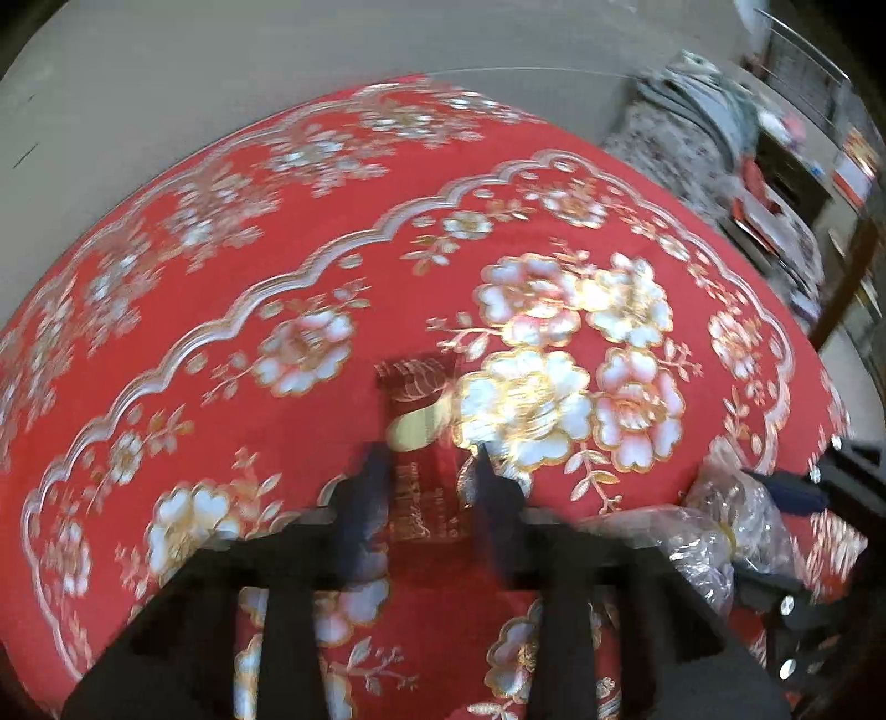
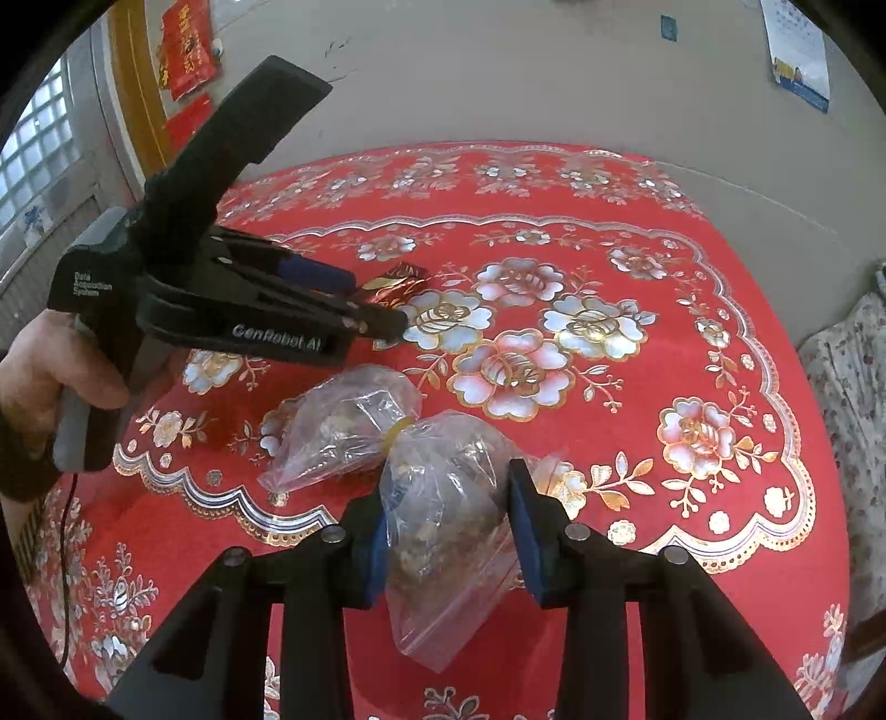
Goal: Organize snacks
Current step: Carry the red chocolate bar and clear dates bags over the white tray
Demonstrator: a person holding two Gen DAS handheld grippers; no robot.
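Note:
A dark red snack packet [image 1: 423, 437] with a cream oval lies flat on the red flowered tablecloth [image 1: 277, 266]. My left gripper [image 1: 426, 471] straddles its near end with the jaws open; the view is blurred. In the right wrist view the left gripper [image 2: 376, 307] reaches over the packet [image 2: 396, 285]. My right gripper [image 2: 448, 493] is open around a clear plastic bag of brown snacks [image 2: 443, 515]. A second clear bag [image 2: 346, 426] lies beside it, joined at a yellow tie [image 2: 396, 429]. The bags also show in the left wrist view [image 1: 714, 526].
The tablecloth [image 2: 609, 387] covers the whole table, which stands against a beige wall [image 2: 498, 83]. Folded cloth and shelves [image 1: 775, 194] stand past the right edge. A window [image 2: 33, 149] and red door hangings [image 2: 185, 50] are at the left.

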